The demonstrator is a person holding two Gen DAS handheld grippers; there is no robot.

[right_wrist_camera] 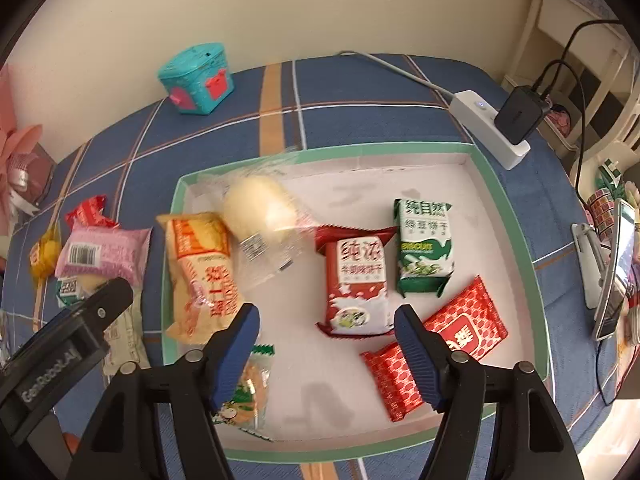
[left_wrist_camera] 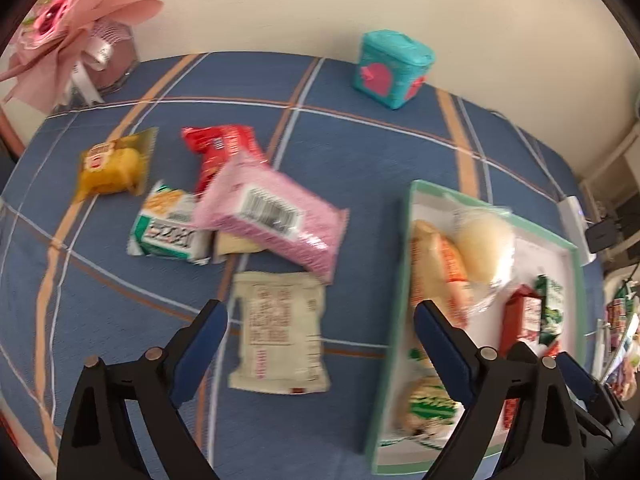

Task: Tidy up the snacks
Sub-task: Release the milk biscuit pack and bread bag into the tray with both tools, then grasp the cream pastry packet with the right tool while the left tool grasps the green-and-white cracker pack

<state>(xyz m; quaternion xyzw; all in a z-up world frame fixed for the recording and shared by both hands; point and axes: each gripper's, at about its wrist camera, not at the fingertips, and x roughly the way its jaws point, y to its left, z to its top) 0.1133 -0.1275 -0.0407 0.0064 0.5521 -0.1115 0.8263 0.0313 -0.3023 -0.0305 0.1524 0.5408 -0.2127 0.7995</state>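
Note:
My left gripper (left_wrist_camera: pixel 320 312) is open and empty above a beige snack packet (left_wrist_camera: pixel 280 336) on the blue checked cloth. Beyond it lie a pink packet (left_wrist_camera: pixel 276 216), a green-white packet (left_wrist_camera: pixel 168 228), a red packet (left_wrist_camera: pixel 224 152) and a yellow packet (left_wrist_camera: pixel 112 164). My right gripper (right_wrist_camera: pixel 326 320) is open and empty over the green-rimmed white tray (right_wrist_camera: pixel 516 216). The tray holds a red milk-biscuit packet (right_wrist_camera: pixel 356 280), a green biscuit packet (right_wrist_camera: pixel 424 248), a red dotted packet (right_wrist_camera: pixel 436 344), a clear-wrapped bun (right_wrist_camera: pixel 260 212), an orange bread packet (right_wrist_camera: pixel 200 272) and a small green packet (right_wrist_camera: pixel 244 396).
A teal box (left_wrist_camera: pixel 392 68) stands at the back by the wall. A pink bouquet (left_wrist_camera: pixel 68 28) is at the back left. A white power strip with a black charger (right_wrist_camera: pixel 508 120) lies right of the tray. A phone on a stand (right_wrist_camera: pixel 612 264) is at the far right.

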